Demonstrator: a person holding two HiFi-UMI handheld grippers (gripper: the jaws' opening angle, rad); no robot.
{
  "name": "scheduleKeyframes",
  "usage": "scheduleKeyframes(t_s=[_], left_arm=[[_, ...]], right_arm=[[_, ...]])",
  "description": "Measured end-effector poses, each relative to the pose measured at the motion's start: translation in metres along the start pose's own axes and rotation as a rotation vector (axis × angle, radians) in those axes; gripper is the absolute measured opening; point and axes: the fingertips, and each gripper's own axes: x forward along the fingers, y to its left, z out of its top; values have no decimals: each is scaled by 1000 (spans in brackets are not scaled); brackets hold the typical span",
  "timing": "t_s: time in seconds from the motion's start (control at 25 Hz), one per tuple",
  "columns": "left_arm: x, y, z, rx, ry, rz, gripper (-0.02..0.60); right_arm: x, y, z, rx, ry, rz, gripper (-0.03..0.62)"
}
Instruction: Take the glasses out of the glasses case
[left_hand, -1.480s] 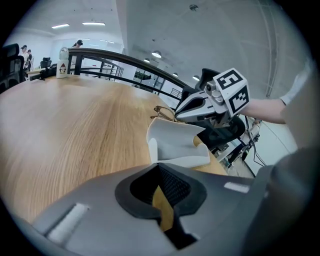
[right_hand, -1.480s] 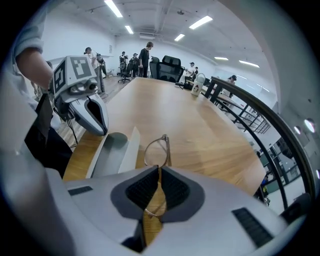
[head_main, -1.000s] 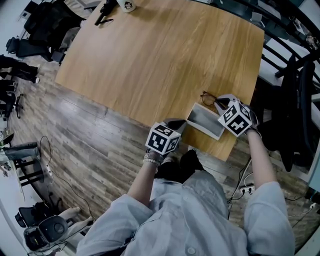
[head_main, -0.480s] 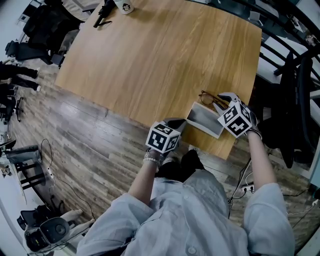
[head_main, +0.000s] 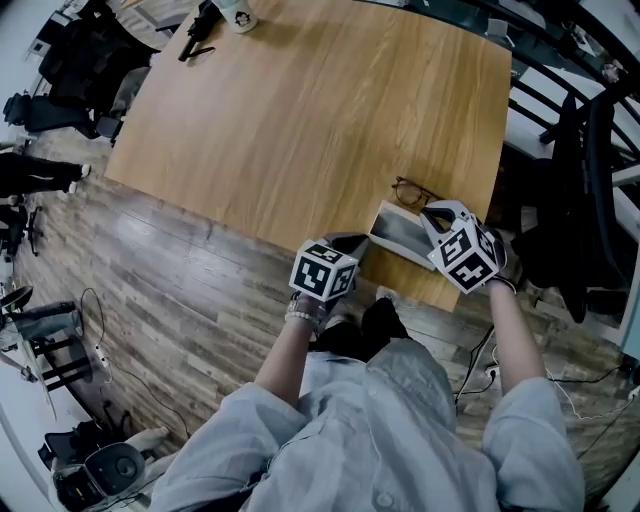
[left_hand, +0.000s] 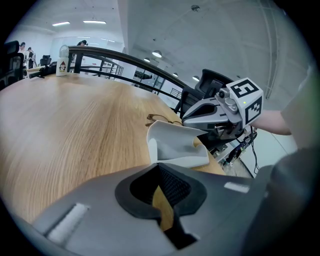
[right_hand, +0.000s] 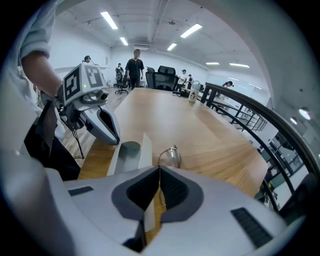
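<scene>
The glasses (head_main: 411, 191) lie on the wooden table (head_main: 300, 110) just beyond the open white case (head_main: 403, 232), outside it. In the right gripper view the glasses (right_hand: 171, 156) sit ahead of my right gripper (right_hand: 160, 169), beside the case (right_hand: 127, 155). That gripper (head_main: 436, 212) hovers over the case's right end. Its jaws have just been closing and now stand shut with nothing gripped. My left gripper (head_main: 352, 244) is shut too, its tips (left_hand: 159, 167) just short of the case's near end (left_hand: 175, 145).
The case lies close to the table's near right edge. A small white figure (head_main: 240, 12) and a black object (head_main: 196, 28) stand at the far corner. A dark office chair (head_main: 590, 200) and a railing flank the right side. People stand far off (right_hand: 134, 67).
My right gripper has drawn back from the glasses toward the near table edge and risen a little. The glasses stay on the table. The left gripper has kept still.
</scene>
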Motion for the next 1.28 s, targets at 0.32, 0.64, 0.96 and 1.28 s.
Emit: scheduleKeyframes(t_s=[0.32,0.64,0.96,1.28], left_arm=[[-1,1,2,-22,-16,-7,4],[-3,1,4,-38,-28,-23,3],[-4,2,5,-41,-35,-43,5],[-22,-5,19,-48,-140,-78,5]], right_arm=[[-7,19,1,23,-15,-15,3],[-3,40,-3,44,-9,-15,3],[-4,46,-6,108,-13,-41,3],[-43,39,5,325,-131,-201,3]])
